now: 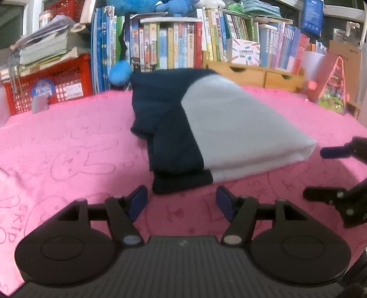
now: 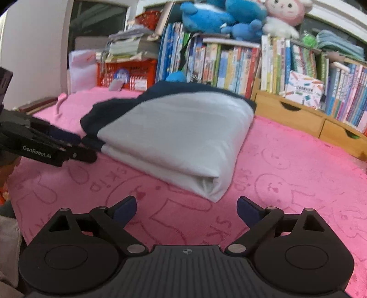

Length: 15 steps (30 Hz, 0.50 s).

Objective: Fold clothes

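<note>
A folded garment (image 1: 229, 123), white with navy sleeves, lies on the pink blanket (image 1: 68, 142). In the left wrist view my left gripper (image 1: 181, 197) stands open just short of the garment's navy near edge, with nothing between its fingers. The right gripper (image 1: 325, 174) shows at the right, open, beside the garment's white corner. In the right wrist view my right gripper (image 2: 187, 204) is open wide, a little before the folded white corner of the garment (image 2: 179, 137), pads touching nothing. The left gripper (image 2: 80, 146) reaches in from the left at the navy edge.
Behind the blanket stand rows of books (image 1: 174, 45), a red crate (image 1: 52, 84) with stacked papers, wooden drawers (image 1: 257, 73) and blue plush toys (image 2: 218, 16). A pink triangular package (image 1: 332, 91) leans at the far right.
</note>
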Each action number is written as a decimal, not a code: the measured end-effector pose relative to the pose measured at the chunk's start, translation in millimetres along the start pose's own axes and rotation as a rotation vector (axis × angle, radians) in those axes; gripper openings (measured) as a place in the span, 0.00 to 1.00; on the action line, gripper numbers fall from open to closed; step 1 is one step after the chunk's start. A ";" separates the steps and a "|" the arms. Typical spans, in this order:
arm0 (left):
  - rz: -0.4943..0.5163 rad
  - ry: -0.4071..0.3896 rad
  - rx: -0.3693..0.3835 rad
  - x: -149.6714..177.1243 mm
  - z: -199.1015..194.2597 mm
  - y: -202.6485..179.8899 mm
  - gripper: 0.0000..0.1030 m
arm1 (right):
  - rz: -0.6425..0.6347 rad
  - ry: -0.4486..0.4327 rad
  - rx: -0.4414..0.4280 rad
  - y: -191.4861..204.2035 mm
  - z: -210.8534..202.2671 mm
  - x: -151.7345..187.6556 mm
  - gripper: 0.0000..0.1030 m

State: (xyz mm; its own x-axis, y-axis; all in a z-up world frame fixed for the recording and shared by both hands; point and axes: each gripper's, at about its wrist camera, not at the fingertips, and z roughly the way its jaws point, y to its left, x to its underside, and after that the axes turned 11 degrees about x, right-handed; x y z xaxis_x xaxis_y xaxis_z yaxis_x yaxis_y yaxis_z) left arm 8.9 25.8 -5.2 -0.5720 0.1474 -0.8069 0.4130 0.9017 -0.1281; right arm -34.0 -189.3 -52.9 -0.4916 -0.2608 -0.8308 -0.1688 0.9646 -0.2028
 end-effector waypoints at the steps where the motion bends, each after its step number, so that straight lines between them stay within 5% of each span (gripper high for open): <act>1: 0.002 -0.001 0.003 0.1 0.5 0.3 0.69 | -0.002 0.011 -0.002 0.4 1.7 -0.9 0.96; 10: 0.024 0.010 0.038 -3.7 9.1 6.6 0.85 | 0.078 0.084 -0.050 -12.4 13.4 -4.2 1.00; 15: 0.030 0.020 0.073 -11.4 12.5 16.9 0.85 | 0.063 0.082 -0.053 -12.5 12.7 -5.0 1.00</act>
State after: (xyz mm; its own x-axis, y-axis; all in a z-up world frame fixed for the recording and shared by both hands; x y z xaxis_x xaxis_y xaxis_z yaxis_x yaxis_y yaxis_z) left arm 31.3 34.3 -5.4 -0.5723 0.1828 -0.7994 0.4802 0.8649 -0.1461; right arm -18.5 -199.5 -52.8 -0.5705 -0.2044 -0.7955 -0.1796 0.9761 -0.1221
